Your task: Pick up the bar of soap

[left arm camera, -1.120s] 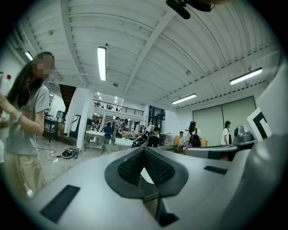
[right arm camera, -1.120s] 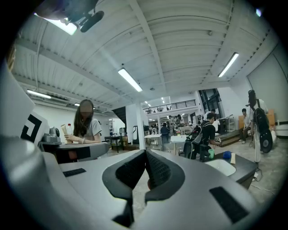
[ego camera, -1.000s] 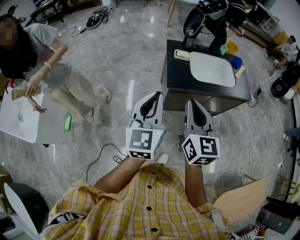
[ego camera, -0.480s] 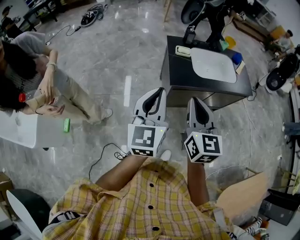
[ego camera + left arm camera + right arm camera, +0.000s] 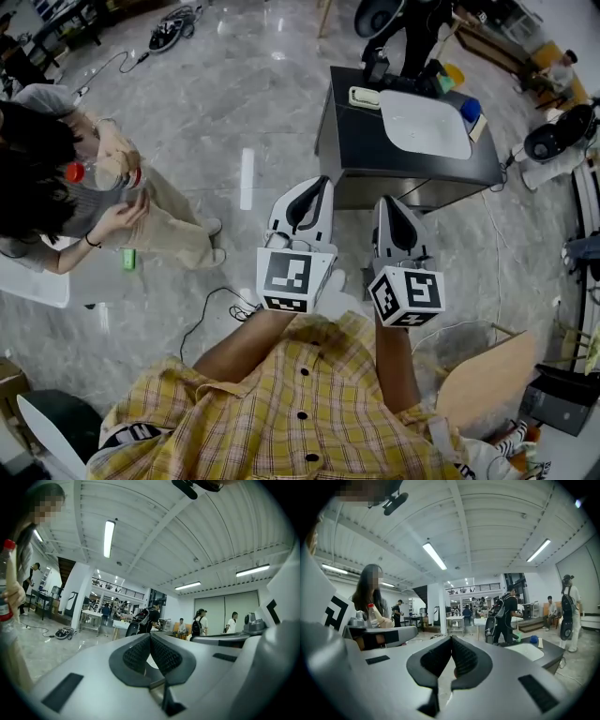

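A pale rectangular block (image 5: 364,97), possibly the soap, lies at the far left corner of the black table (image 5: 356,150), beside a white basin (image 5: 424,124). A small green bar (image 5: 128,259) also rests on the white table at the left. I cannot tell which one is the soap. My left gripper (image 5: 315,183) and right gripper (image 5: 386,201) are held side by side above the floor, short of the black table, both pointing at it. In the left gripper view, the left gripper (image 5: 150,634) is shut on nothing. The right gripper (image 5: 451,638) is likewise shut and empty.
A person at the left holds a red-capped bottle (image 5: 75,172) by the white table (image 5: 33,281). A cable (image 5: 211,305) lies on the marble floor. A wooden chair seat (image 5: 483,380) stands at my right. Blue (image 5: 470,109) and green (image 5: 444,82) items sit behind the basin.
Both grippers have advanced a little toward the black table, still shut. The person at the left has lifted a bottle up.
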A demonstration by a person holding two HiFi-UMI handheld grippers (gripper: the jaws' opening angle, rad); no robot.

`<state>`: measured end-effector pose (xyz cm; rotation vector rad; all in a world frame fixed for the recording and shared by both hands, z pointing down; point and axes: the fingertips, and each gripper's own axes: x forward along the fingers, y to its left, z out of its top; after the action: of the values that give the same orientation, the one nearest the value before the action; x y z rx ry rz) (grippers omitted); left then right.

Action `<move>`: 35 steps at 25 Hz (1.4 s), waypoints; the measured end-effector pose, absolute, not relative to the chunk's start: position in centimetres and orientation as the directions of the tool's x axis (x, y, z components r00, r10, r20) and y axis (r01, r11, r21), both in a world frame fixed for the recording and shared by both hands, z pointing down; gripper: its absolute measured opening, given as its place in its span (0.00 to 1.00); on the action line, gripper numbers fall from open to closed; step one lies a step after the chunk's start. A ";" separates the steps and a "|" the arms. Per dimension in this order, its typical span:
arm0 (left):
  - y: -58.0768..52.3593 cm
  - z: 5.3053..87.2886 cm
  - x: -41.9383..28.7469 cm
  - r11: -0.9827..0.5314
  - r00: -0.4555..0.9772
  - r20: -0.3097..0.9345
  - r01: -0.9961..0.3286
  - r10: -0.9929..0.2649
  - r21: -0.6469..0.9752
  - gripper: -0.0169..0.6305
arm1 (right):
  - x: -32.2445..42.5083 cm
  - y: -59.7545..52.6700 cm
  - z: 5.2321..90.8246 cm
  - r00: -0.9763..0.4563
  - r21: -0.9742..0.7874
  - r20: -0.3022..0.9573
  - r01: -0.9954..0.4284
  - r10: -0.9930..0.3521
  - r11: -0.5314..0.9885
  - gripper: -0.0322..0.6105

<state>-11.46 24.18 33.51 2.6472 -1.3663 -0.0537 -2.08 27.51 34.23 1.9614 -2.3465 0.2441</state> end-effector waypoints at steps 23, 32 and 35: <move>7.7 34.1 -3.7 -0.524 0.528 0.082 -0.849 -0.845 0.071 0.04 | 6.3 9.7 34.3 -0.254 -0.109 0.131 -0.964 -0.958 0.241 0.08; 0.3 33.7 1.3 -0.467 0.468 0.119 -0.884 -0.876 0.041 0.04 | 13.1 1.6 33.9 -0.283 -0.152 0.123 -0.953 -0.951 0.263 0.08; -1.2 33.7 3.0 -0.452 0.451 0.132 -0.892 -0.883 0.024 0.04 | 15.1 -0.1 34.3 -0.297 -0.173 0.122 -0.946 -0.947 0.275 0.08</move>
<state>2.98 -1.19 33.75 2.5983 -1.5930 0.1525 15.05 -0.08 34.33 1.8649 -2.5120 0.3346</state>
